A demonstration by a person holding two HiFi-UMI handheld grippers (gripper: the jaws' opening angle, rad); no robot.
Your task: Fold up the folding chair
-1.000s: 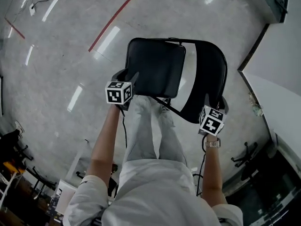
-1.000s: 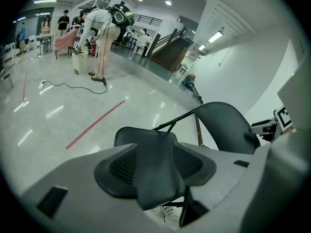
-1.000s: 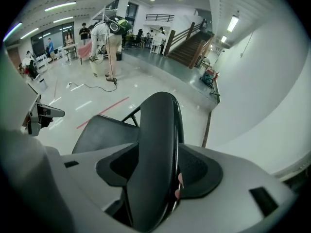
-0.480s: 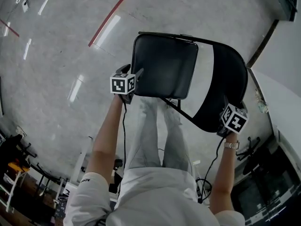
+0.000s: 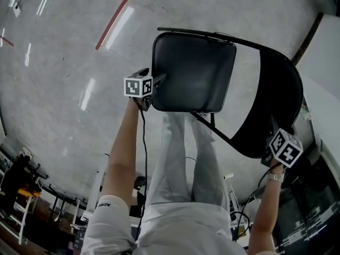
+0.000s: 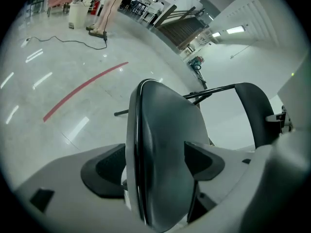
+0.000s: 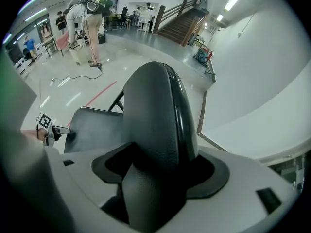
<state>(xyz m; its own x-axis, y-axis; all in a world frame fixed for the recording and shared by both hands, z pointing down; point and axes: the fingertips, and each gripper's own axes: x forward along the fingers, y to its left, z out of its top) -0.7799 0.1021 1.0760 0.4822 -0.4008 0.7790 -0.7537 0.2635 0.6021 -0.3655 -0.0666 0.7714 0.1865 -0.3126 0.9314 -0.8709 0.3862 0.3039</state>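
Black vinyl on thin black tubing, the folding chair (image 5: pixel 228 78) stands on the glossy grey concrete floor (image 5: pixel 64 62) just in front of the person's legs in the head view, with a red tape line (image 5: pixel 118 15) well beyond it. Its rounded-square padded seat (image 5: pixel 194 70) lies face-up on the left, and its curved black backrest (image 5: pixel 279 105) is on the right. The left gripper (image 5: pixel 154 83) sits at the seat's left edge and the right gripper (image 5: pixel 276 141) at the near end of the backrest, so each hand is nearest its own panel.

From the left gripper view, the seat (image 6: pixel 160 130) runs edge-on straight away from the camera. It sits between jaws that have just been opening and stand spread, not squeezing it. The backrest (image 6: pixel 255 113) lies off to the right.

From the right gripper view, the backrest (image 7: pixel 158 115) likewise stands edge-on between jaws that have been widening and are spread about it. The seat (image 7: pixel 95 127) lies to the left. To my eye, folding turns on closing that gap: the seat's free edge has to swing towards the backrest, and the left gripper is the one placed for it.
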